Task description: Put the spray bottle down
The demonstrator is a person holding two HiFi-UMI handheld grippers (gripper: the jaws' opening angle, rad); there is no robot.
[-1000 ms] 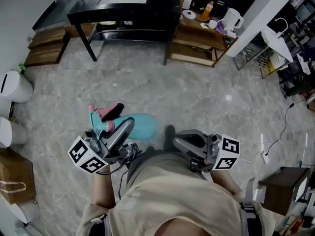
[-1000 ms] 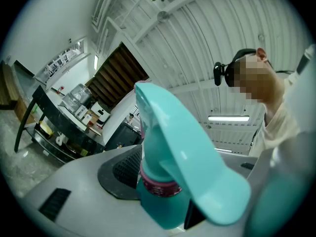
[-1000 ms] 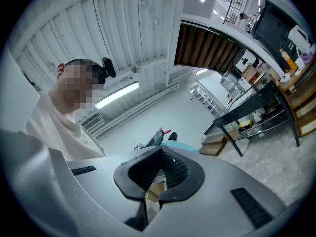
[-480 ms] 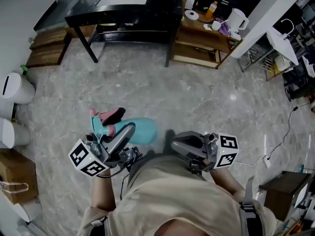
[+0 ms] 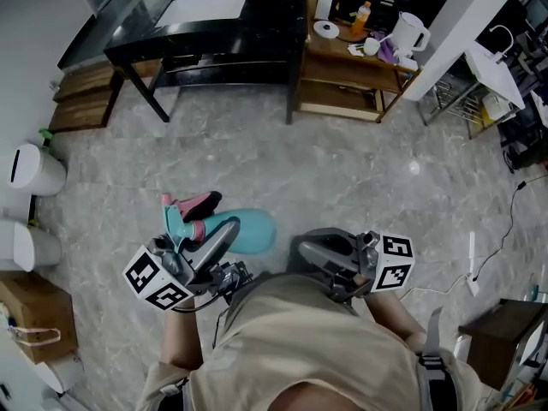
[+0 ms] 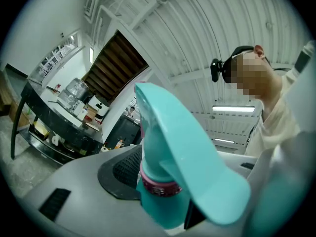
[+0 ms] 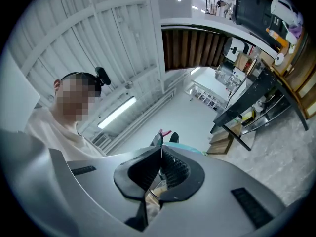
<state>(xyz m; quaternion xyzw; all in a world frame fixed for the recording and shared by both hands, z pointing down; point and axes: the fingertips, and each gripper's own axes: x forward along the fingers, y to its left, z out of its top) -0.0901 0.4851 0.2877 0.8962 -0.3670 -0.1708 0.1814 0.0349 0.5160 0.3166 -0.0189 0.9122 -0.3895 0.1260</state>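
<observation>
Head view first: the left tool [image 5: 199, 240] is clamped on the teal spray bottle [image 5: 247, 231], carried on its side out in front of the person's body [image 5: 300, 349], over the grey marble floor [image 5: 360, 169]. The pink trigger [image 5: 195, 204] points away from the person, and the rounded body lies towards the right tool [image 5: 301, 248], close to it but apart. A black tabletop [image 5: 214, 24] stands well off at the top of the shot.

Over to the left gripper view: the bottle fills the frame, both jaws pressed against its neck just at the pink collar [image 6: 157, 184], with the teal spray head fanning out above.

And the right gripper view: the ribbed pads [image 7: 174, 172] are pressed together with nothing between them, and a sliver of the bottle peeks over the jaw tips.
</observation>
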